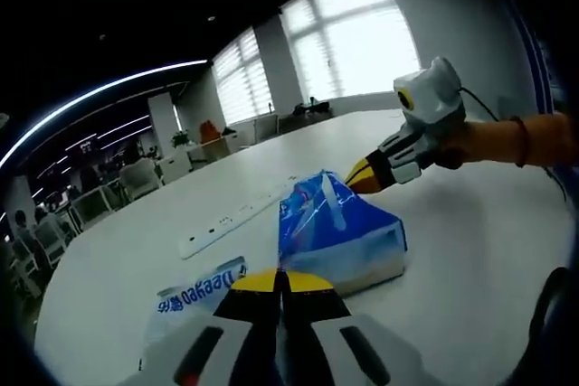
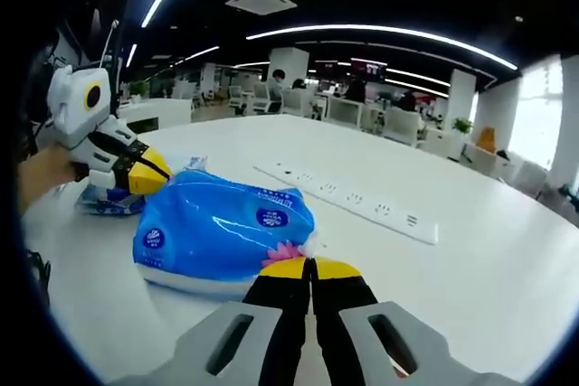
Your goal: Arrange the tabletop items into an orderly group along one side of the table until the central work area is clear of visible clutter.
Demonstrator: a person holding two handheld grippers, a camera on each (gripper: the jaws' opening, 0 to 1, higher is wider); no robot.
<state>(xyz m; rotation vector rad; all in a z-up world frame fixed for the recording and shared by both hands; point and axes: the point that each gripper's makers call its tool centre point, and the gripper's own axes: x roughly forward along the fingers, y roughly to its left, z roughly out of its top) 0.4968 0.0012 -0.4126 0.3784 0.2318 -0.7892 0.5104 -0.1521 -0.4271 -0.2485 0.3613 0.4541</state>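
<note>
Looking along the left tool (image 1: 279, 279) in the left gripper view: yellow-tipped jaws pressed together, pinching the near edge of the blue tissue pack (image 1: 336, 228). Pack lying on the white counter (image 1: 470, 250), near the middle of the view. Beside the pack on its left, touching or nearly so, a smaller blue-and-white packet (image 1: 201, 294) with printed lettering. Beyond both, a long white power strip (image 1: 237, 216) lying flat, apart from the pack. At the pack's far end, the right tool (image 1: 360, 174), held by a hand, with yellow tips at the wrapper's far corner.

Turning to the right gripper view: right tool (image 2: 311, 268) with jaws drawn together, nipping a fold of the tissue pack's (image 2: 222, 232) wrapper at the near corner. Pack resting on the counter (image 2: 488, 277), left of centre. Past it, the left tool (image 2: 152, 172), yellow tips meeting the pack's far edge, jaws seemingly closed. Under that tool, the small packet (image 2: 104, 202), partly hidden. Power strip (image 2: 348, 200) running off to the right, well apart from the pack. Office desks and chairs far behind.
</note>
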